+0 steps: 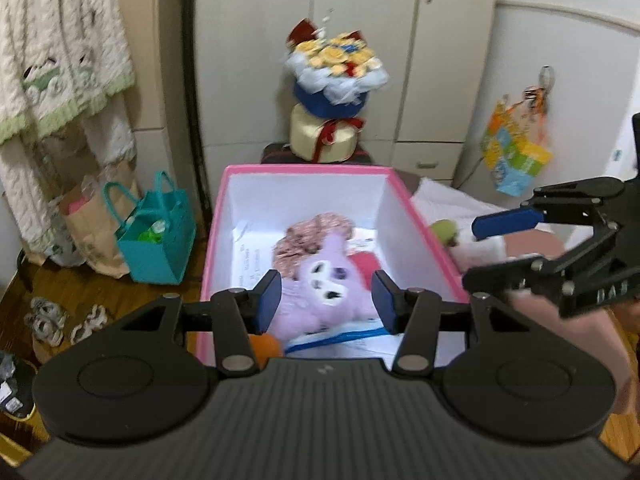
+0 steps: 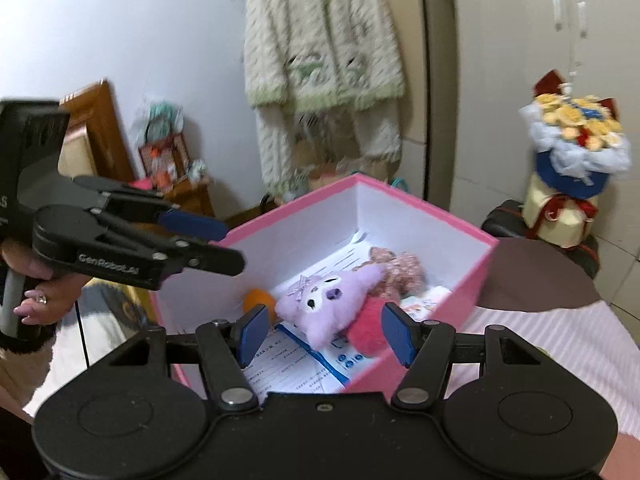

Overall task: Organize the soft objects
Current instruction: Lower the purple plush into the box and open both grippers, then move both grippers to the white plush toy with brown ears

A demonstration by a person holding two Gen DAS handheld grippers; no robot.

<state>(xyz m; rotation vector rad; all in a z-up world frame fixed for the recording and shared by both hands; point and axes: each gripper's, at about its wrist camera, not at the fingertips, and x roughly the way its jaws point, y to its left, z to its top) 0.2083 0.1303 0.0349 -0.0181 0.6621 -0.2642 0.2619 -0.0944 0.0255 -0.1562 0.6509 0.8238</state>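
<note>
A pink box (image 1: 304, 169) with white inner walls stands open, and the soft toys lie on papers (image 2: 296, 372) at its bottom. The purple plush (image 1: 320, 280) lies on its back, face up; in the left wrist view its long axis runs along the box's length, ear toward the far wall and body toward the near one. A brown curly plush (image 1: 316, 236) lies just beyond it, touching its ear, a red plush (image 2: 366, 330) touches its side, and an orange ball (image 2: 259, 300) sits near its head, toward a corner of the box. A green toy (image 1: 445, 231) lies outside the box on a pale pink striped cloth (image 2: 568, 352). The left gripper (image 1: 327, 298) hangs above the near end of the box, tilted down toward the purple plush; its fingers (image 1: 267, 300) are released, partly spread, with nothing between them and touching nothing. The right gripper (image 2: 327, 334) hangs over the box from the other side, also tilted down, its fingers (image 2: 253, 332) likewise released, about half spread and empty. A hand (image 2: 44, 298) grips the left gripper's handle. A bouquet (image 1: 336, 68) stands on a cream round box behind.
</note>
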